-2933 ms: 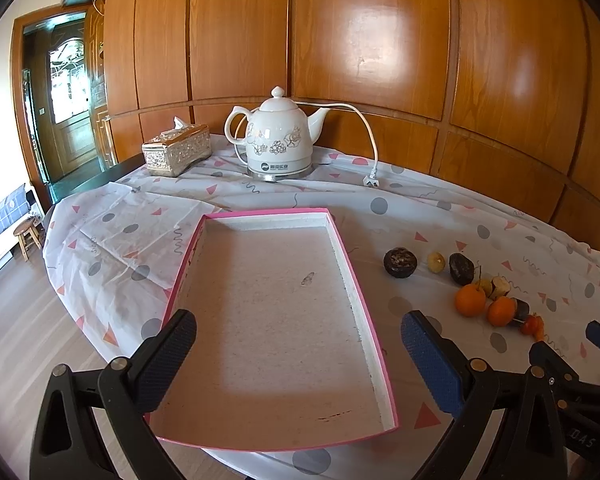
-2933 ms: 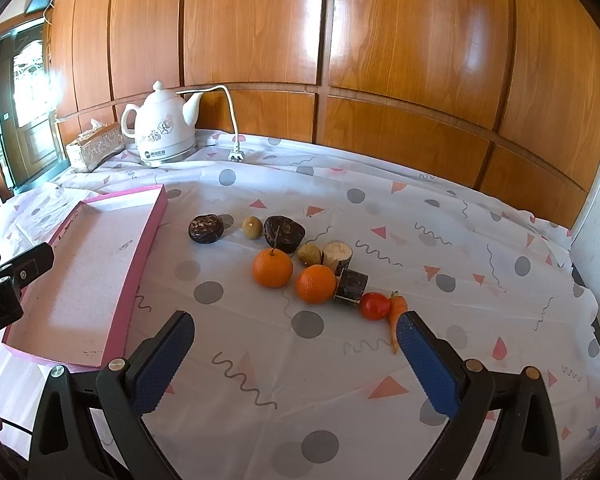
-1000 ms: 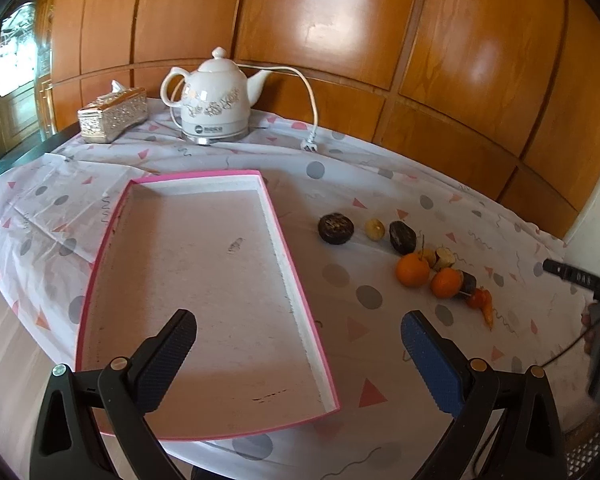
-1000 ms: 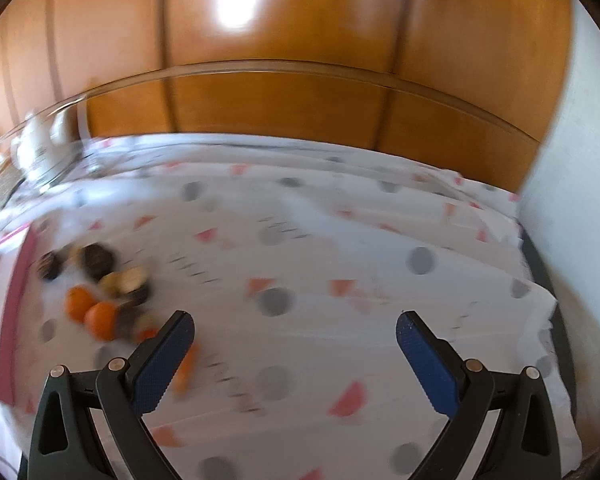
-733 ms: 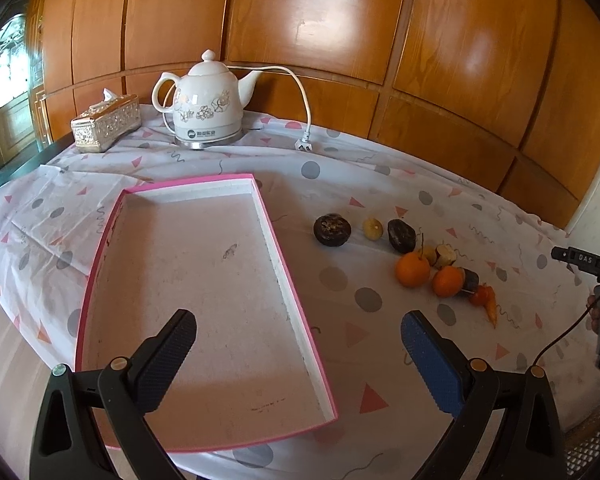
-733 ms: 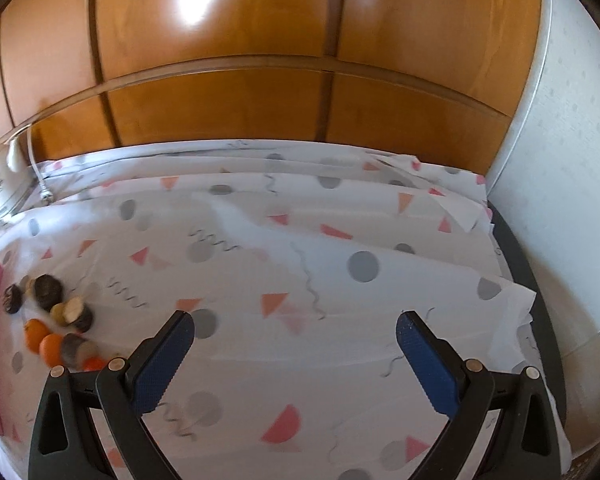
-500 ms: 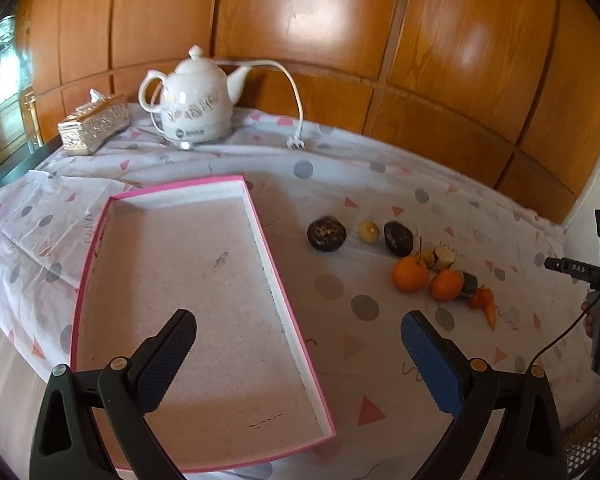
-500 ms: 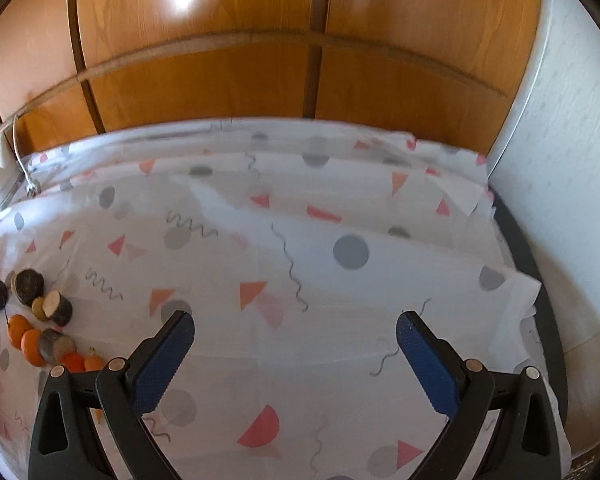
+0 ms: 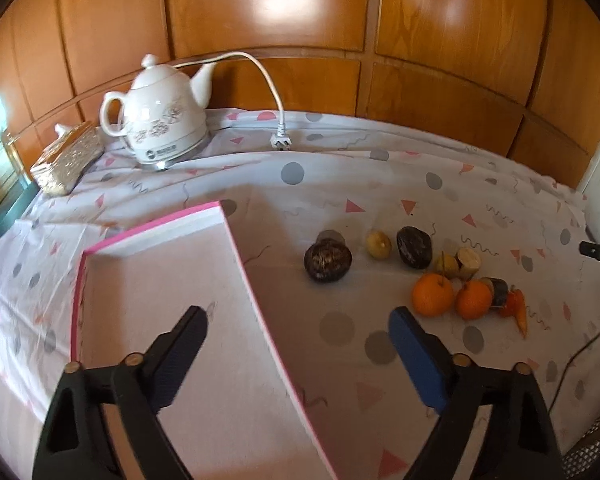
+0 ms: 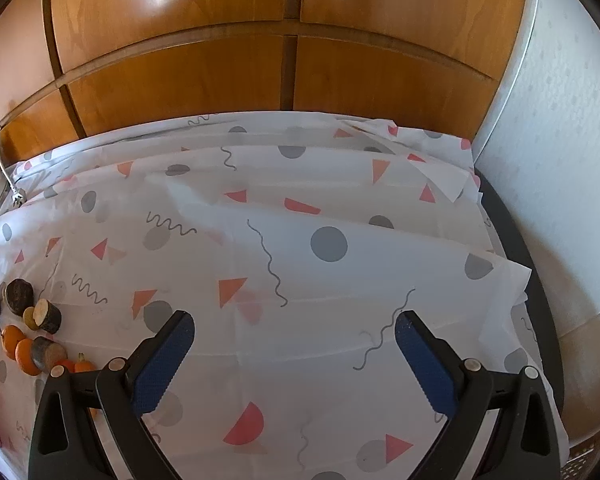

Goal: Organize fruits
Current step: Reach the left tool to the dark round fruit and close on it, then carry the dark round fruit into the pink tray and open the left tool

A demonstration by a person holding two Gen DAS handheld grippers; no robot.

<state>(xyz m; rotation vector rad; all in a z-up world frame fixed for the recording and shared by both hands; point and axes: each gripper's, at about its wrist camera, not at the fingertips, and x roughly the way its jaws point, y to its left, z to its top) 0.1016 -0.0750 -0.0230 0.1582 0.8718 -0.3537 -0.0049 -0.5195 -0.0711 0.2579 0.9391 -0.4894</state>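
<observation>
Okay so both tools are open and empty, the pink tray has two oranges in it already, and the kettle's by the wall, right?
Not quite. The pink tray holds nothing; the left wrist view shows both oranges on the tablecloth to its right. The rest holds: left tool and right tool open and empty, kettle by the wall.

Both the left gripper (image 9: 298,334) and right gripper (image 10: 294,338) sit low in frame, jaws spread wide, holding nothing.

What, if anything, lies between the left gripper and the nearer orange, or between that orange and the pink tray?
Nothing visible blocks either path. The left gripper hangs open above the tray's right edge, and only bare tablecloth separates it from the nearer orange. The dark round fruit sits farther back, off the straight line to the tray.
</observation>
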